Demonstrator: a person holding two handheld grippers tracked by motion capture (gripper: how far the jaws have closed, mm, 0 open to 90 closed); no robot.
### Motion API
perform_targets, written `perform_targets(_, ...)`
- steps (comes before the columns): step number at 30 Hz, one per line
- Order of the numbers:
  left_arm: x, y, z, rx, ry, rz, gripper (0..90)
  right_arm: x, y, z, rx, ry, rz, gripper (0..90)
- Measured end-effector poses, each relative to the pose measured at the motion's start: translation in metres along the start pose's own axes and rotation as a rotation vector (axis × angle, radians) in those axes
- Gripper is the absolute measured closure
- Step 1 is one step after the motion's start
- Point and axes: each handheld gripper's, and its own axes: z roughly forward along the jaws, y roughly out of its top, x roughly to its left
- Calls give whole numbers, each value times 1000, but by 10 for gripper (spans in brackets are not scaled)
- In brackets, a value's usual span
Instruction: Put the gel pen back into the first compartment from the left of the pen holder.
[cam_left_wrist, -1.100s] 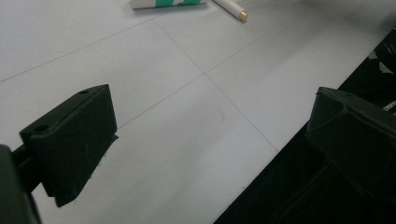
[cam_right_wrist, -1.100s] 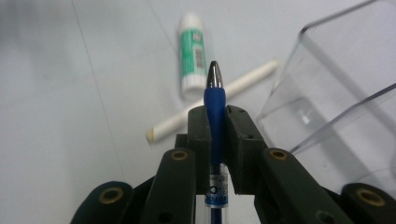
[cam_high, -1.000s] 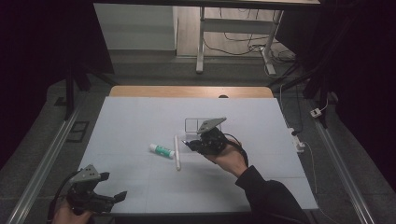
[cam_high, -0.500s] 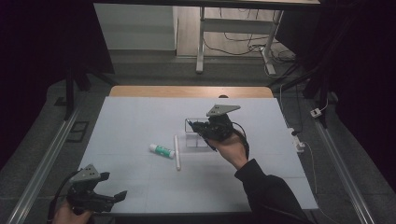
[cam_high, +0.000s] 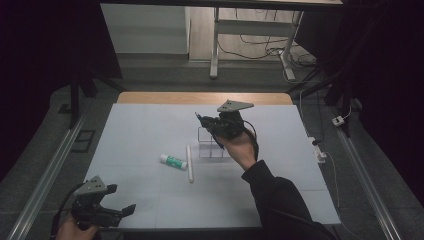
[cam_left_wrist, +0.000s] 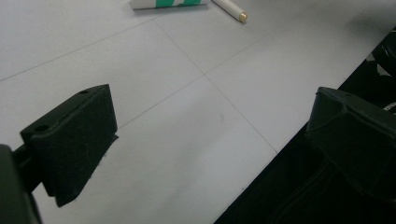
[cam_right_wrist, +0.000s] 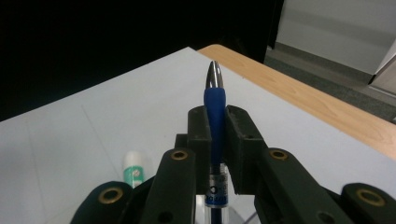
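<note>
High view: the right tongs (cam_high: 209, 125) carry a pen (cam_high: 204, 122) above a clear organiser (cam_high: 210, 148) on the counter (cam_high: 140, 130), while the left tongs (cam_high: 107, 210) idle gaping and empty at its near edge. Left gripper view: jaws wide apart over bare counter, a green-and-white tube (cam_left_wrist: 168, 3) beyond. Right gripper view: pads clamped on the pen's blue rubber sleeve, the best hold on a light, stiff, slick barrel

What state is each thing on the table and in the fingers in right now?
Blue pen: clamped in right gripper, lifted, tip pointing away.
Left gripper: open, empty, low at the table's near edge.
Clear organizer: upright on table.
Green-and-white tube: lying flat.
White stick: lying flat beside tube.
</note>
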Motion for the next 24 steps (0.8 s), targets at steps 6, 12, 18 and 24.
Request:
perform_targets(6,0,0,0,-2,0,0,19,-2,6,12,-27,-12,2,804)
perform_targets(12,0,0,0,-3,-1,0,19,-2,9,22,-52,-29,3,804)
perform_targets(18,0,0,0,-4,-1,0,19,-2,13,32,-81,-35,8,803)
perform_targets(24,0,-1,-1,-5,-5,-2,19,0,13,43,-89,-58,-11,802)
